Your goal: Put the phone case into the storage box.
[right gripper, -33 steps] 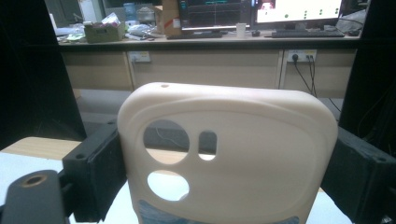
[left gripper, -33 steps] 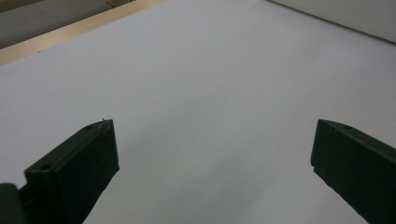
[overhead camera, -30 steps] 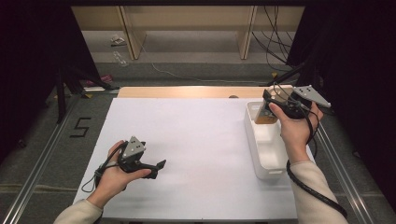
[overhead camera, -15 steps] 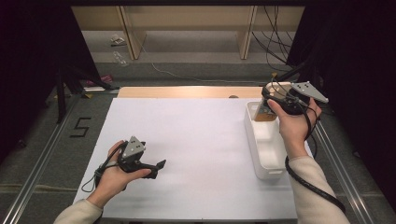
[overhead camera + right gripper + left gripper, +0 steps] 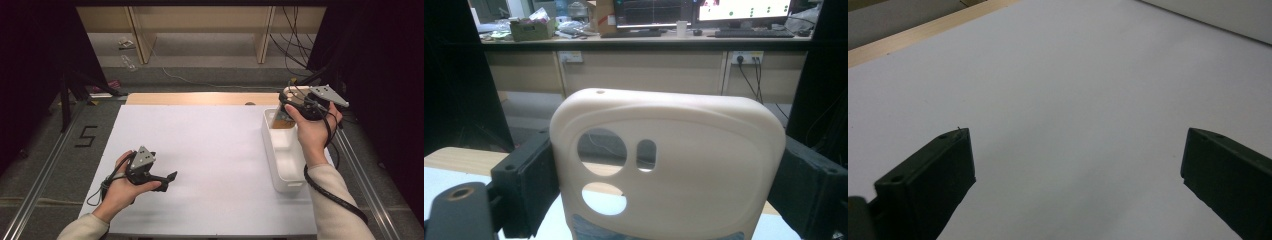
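My right gripper (image 5: 666, 172) is shut on a cream phone case (image 5: 704, 165) with round camera cut-outs. It holds the case upright by its two side edges. In the high view the right gripper (image 5: 292, 102) hovers over the far end of a white tray (image 5: 268, 142) at the table's right side. My left gripper (image 5: 169, 178) rests low on the white table sheet (image 5: 215, 150) at the front left. In the left gripper view its jaws stand wide apart, and the left gripper (image 5: 1075, 165) has only bare white sheet between them.
The white tray is long and runs along the right edge of the sheet, with something brownish (image 5: 282, 122) at its far end. A wooden strip (image 5: 200, 98) borders the sheet's far side. Beyond it are a floor with cables and a bench with monitors (image 5: 704, 10).
The right hand has edged slightly away from me with the case still in its jaws. The left hand and its gripper have stayed put.
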The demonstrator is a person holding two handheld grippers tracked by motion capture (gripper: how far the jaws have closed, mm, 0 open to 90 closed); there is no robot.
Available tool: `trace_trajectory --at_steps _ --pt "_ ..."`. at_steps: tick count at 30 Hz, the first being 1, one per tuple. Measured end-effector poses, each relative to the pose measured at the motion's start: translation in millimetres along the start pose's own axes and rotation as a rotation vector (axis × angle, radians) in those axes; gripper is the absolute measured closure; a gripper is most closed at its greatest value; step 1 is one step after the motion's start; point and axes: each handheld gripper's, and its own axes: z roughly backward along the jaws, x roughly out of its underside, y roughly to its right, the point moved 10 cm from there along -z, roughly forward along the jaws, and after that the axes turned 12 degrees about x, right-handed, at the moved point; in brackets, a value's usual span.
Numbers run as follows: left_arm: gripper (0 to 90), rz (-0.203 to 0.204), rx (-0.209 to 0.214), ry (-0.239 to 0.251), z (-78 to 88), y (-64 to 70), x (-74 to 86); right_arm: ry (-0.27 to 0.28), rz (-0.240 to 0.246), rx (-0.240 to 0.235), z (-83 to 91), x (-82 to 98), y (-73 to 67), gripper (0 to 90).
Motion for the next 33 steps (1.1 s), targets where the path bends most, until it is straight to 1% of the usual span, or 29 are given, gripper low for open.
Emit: trace_trajectory --at_steps 5,10,14,20,33 --pt "0.4 -0.005 0.003 0.003 0.6 -0.2 -0.3 -0.002 -0.002 0.003 -1.8 -1.4 0.7 12.1" --pt "0.3 -0.017 0.023 0.004 0.9 1.7 0.7 -0.002 0.0 0.006 -3.2 -2.4 2.2 12.1" --pt "0.3 -0.014 0.017 0.011 3.5 -0.5 1.7 -0.005 0.001 0.007 -4.1 -2.3 2.7 12.1" --pt "0.3 -0.016 0.024 0.01 3.0 1.0 1.8 -0.01 0.0 0.007 -6.4 -2.0 1.7 12.1" --pt "0.2 -0.014 0.02 0.012 3.5 0.0 1.5 -0.021 0.01 0.013 -15.8 -4.4 0.7 12.1"
